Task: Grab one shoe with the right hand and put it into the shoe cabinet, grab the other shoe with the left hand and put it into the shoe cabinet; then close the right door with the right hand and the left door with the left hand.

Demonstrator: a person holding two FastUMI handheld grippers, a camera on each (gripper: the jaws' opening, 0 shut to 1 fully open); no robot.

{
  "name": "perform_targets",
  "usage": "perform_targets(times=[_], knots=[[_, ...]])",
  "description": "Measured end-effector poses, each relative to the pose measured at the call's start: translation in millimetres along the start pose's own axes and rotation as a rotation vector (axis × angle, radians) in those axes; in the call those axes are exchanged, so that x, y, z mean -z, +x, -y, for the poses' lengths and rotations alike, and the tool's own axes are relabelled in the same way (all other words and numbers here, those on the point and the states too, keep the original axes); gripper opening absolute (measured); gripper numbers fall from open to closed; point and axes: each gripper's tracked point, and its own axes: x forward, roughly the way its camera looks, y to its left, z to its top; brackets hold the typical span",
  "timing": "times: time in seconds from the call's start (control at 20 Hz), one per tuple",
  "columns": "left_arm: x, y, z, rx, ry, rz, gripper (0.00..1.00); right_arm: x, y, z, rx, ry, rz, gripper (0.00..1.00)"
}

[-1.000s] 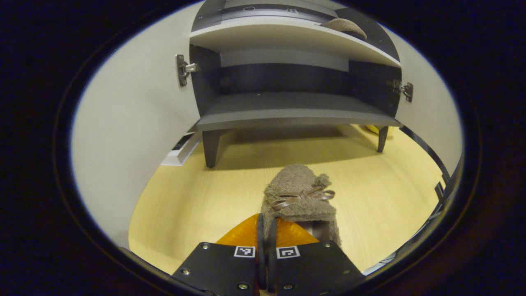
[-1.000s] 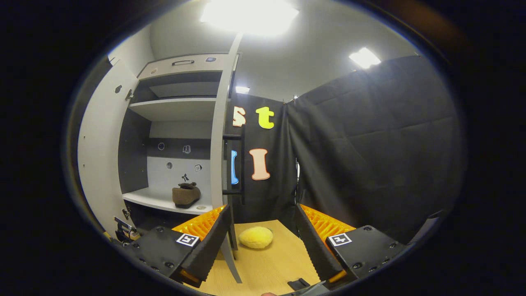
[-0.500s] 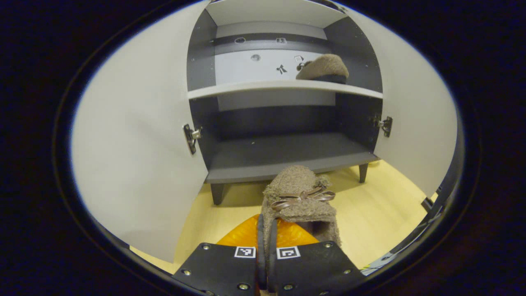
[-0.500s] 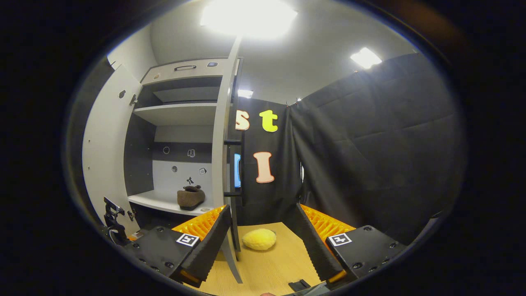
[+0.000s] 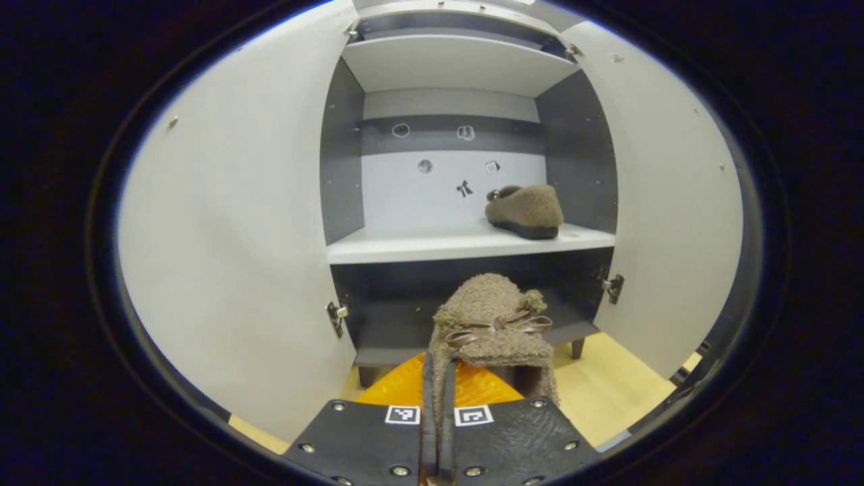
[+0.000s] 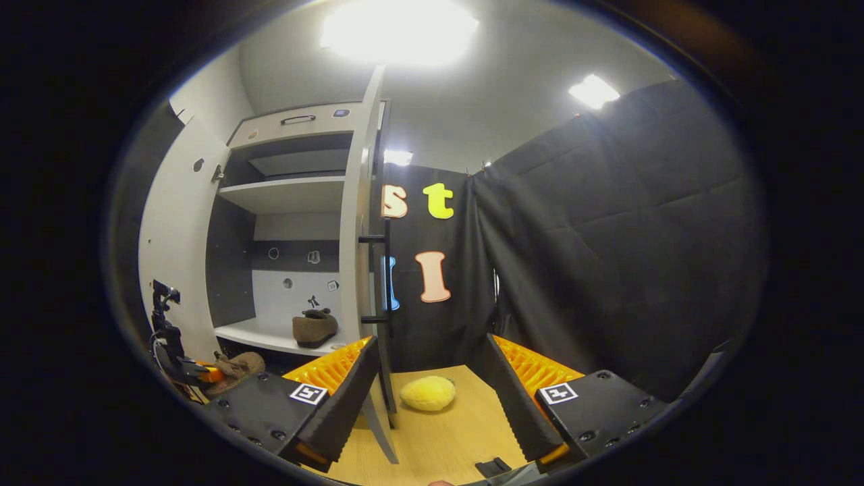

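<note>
Gripping a shoe point(image 5: 496, 324), the left claw point(image 5: 437, 378) is facing the cabinet point(image 5: 459, 243); right claw point(image 6: 432, 398) gaping over wood floor point(image 6: 439, 432).

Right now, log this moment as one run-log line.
left hand-held gripper: shut on second shoe, facing cabinet | right hand-held gripper: open | first shoe: on shelf | doors: open

The left gripper point(image 5: 437, 378) is raised with its fingers pressed together on a shoe point(image 5: 493, 324). The right gripper point(image 6: 432, 378) hangs level, fingers spread wide apart.
</note>
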Motion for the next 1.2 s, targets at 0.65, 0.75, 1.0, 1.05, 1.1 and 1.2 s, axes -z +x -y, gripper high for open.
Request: perform_targets(times=[0.65,0.75,1.0,1.05,1.1,1.2], knots=[[-110.6,52.3,-6.4,-0.024,-0.022,0.152,0.03,-7.4,-7.8,27.0,0.078,-0.025,0.021,0.98],[-125.7,64.3,-9.1,-0.027,-0.029,0.163,0.03,-4.7,-6.3,26.1,0.085,-0.032,0.013,0.96],[-158.0,102.5,-21.8,-0.057,-0.037,0.185,0.03,-1.6,-1.3,24.3,0.109,-0.039,0.004,0.98],[-163.6,111.9,-24.3,-0.060,-0.045,0.184,0.03,-0.6,0.3,25.4,0.115,-0.040,0.003,0.98],[-167.5,121.2,-25.9,-0.062,-0.057,0.182,0.03,-0.4,1.4,25.8,0.123,-0.043,0.001,0.98],[-173.6,143.1,-28.5,-0.054,-0.077,0.166,0.03,1.9,2.1,27.4,0.139,-0.045,-0.006,0.98]])
